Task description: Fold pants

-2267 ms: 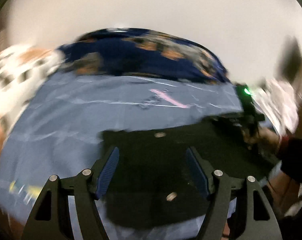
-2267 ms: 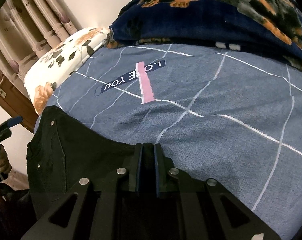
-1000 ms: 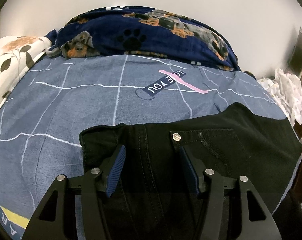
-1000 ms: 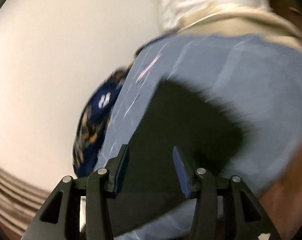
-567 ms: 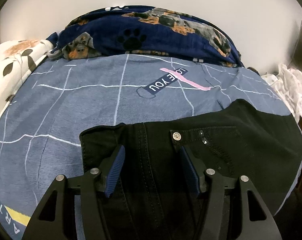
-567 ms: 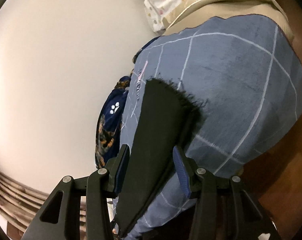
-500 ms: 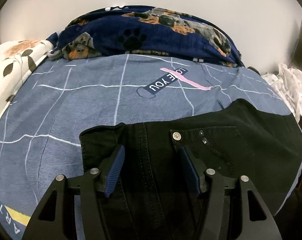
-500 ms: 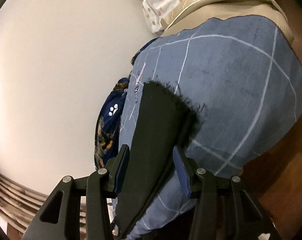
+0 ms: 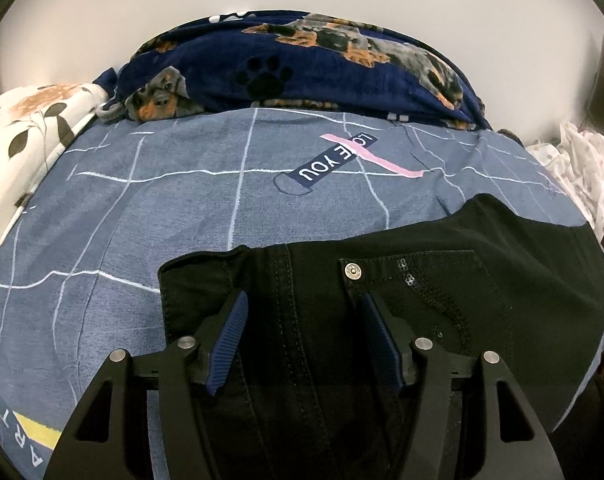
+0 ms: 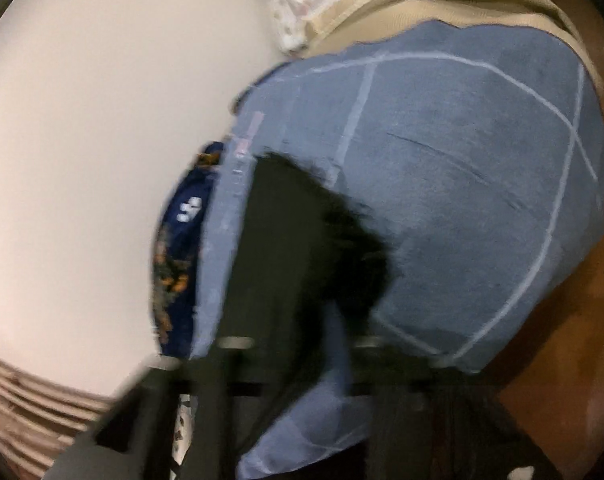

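Black pants (image 9: 442, 264) lie flat on the blue checked bed sheet (image 9: 150, 208), waistband corner at the left, rivet and pocket to the right. My left gripper (image 9: 302, 312) is open and hovers over the waist end, its blue pads either side of a seam. In the blurred right wrist view the frayed leg end of the pants (image 10: 302, 240) lies on the sheet (image 10: 462, 168). My right gripper (image 10: 290, 344) is over that end; motion blur hides how its jaws stand.
A dark blue dog-print blanket (image 9: 302, 64) is piled at the far side of the bed against the wall. A floral pillow (image 9: 18, 136) lies at the left. White spotted cloth (image 9: 582, 176) lies at the right edge. Brown floor (image 10: 574, 320) shows beyond the bed edge.
The left gripper has held still over the waist. The right gripper has opened off the pants, swung to the leg end, and is moving now, blurring its view.
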